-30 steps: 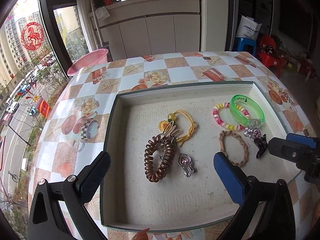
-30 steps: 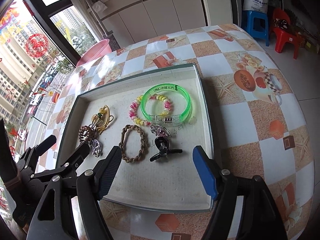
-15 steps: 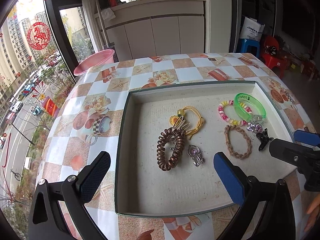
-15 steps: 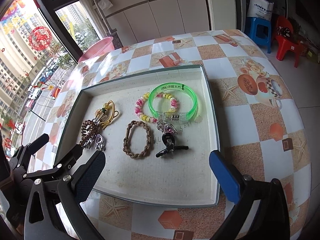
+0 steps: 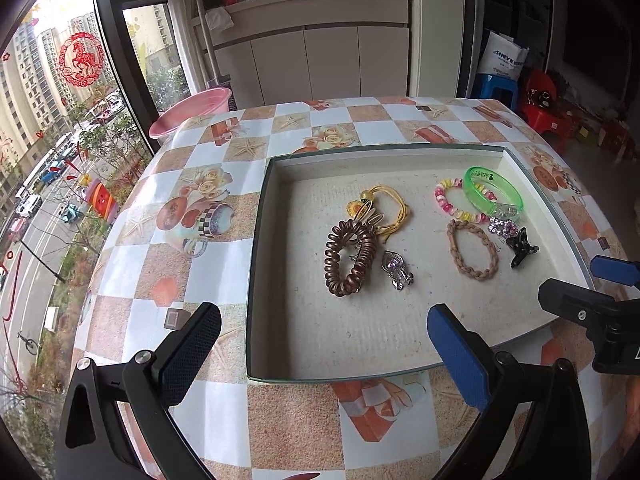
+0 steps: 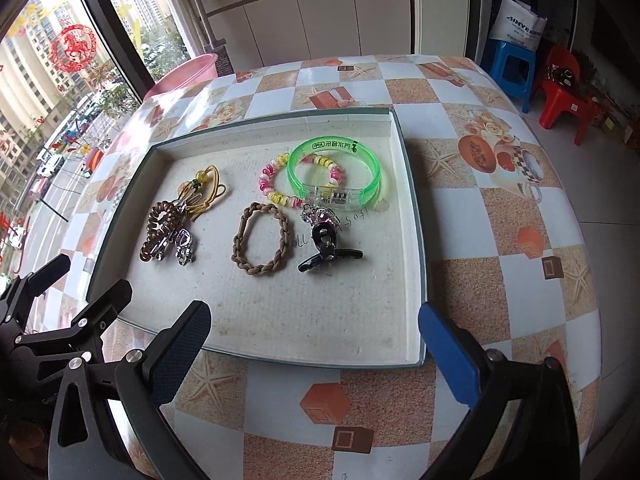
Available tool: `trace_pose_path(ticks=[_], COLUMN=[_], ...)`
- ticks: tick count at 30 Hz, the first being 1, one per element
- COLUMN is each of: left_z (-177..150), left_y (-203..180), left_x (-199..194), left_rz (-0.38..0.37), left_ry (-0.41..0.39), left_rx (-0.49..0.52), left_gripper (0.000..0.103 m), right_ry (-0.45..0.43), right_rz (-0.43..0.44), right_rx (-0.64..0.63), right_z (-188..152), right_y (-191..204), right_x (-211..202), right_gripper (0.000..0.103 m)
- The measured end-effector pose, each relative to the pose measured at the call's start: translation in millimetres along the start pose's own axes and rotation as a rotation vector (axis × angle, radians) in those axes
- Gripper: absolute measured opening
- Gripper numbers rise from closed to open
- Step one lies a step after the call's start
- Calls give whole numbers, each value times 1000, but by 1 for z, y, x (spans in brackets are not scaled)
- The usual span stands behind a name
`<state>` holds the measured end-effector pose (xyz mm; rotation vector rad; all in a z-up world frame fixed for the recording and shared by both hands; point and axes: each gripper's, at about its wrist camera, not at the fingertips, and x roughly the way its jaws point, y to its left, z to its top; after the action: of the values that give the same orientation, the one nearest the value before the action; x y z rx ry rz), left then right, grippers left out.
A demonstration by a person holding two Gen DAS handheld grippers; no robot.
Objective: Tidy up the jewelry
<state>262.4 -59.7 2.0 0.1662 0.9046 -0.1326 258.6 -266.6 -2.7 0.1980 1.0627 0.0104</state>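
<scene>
A shallow white tray [image 5: 360, 336] [image 6: 280, 320] on the table holds the jewelry. On its left lie a brown spiral hair tie [image 5: 350, 256] [image 6: 158, 230], a yellow cord bracelet [image 5: 386, 208] [image 6: 208, 192] and a silver charm [image 5: 396, 270] [image 6: 184, 246]. On its right lie a braided brown bracelet [image 5: 474, 250] [image 6: 260, 244], a pink-yellow bead bracelet [image 5: 452, 200] [image 6: 280, 192], a green bangle [image 5: 492, 190] [image 6: 334, 172], a purple charm [image 5: 504, 228] and a black claw clip [image 5: 520, 246] [image 6: 326, 250]. My left gripper [image 5: 324, 354] and right gripper [image 6: 316, 354] are open and empty, above the tray's near edge.
The round table [image 5: 192, 240] has a checkered orange-and-white cloth. A pink basin [image 5: 192, 110] sits beyond its far left edge. White cabinets stand behind. Blue and red stools [image 6: 516, 68] stand on the floor at the right. A window is at the left.
Both grippers have pulled back and up from the tray, so more of the table shows. The right gripper's jaws have spread wider. The jewelry has not moved.
</scene>
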Motion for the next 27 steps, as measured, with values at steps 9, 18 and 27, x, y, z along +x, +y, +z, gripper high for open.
trace_pose_path(ticks=[9,18,27], left_z=[-37,-76,-94], left_y=[10,11,7], left_x=[-26,-53,-88], left_rz=[-23,-19,30], left_ry=[-29,-77,-193], left_rx=[-57,-94,-92], left_gripper=[103,103,103], right_ry=[-70,-191,-315], right_rz=[-35,-82,-118], right_rx=[-27,-43,-32], right_z=[-27,-66,-99], right_y=[3,11,17], right_x=[-20,-48,-80], right_gripper=[103,103,103])
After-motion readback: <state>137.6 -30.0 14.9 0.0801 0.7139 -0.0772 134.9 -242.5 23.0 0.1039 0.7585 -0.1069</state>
